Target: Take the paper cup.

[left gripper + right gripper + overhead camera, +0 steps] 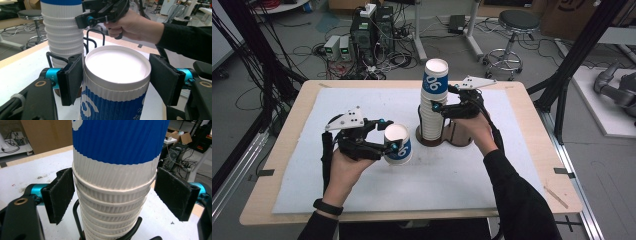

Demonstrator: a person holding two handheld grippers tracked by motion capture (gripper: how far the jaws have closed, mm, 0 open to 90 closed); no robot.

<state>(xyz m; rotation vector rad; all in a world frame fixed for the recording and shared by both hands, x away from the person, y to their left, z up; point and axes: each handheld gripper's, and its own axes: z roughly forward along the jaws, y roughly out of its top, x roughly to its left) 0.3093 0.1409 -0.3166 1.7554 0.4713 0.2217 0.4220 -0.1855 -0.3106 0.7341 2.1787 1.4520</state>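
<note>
On the white mat of the table (337, 185), the left tongs (393, 147) clench 1 separated cup (398, 144) while the right tongs (438, 106) sit released around the stack (432, 102), so setting the cup down seems next.

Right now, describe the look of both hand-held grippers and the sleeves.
Each hand-held gripper, left and right, is black with teal fittings, flat black pads and a grey three-cornered top plate. Both sleeves are black; the left wrist wears a black band.
</note>
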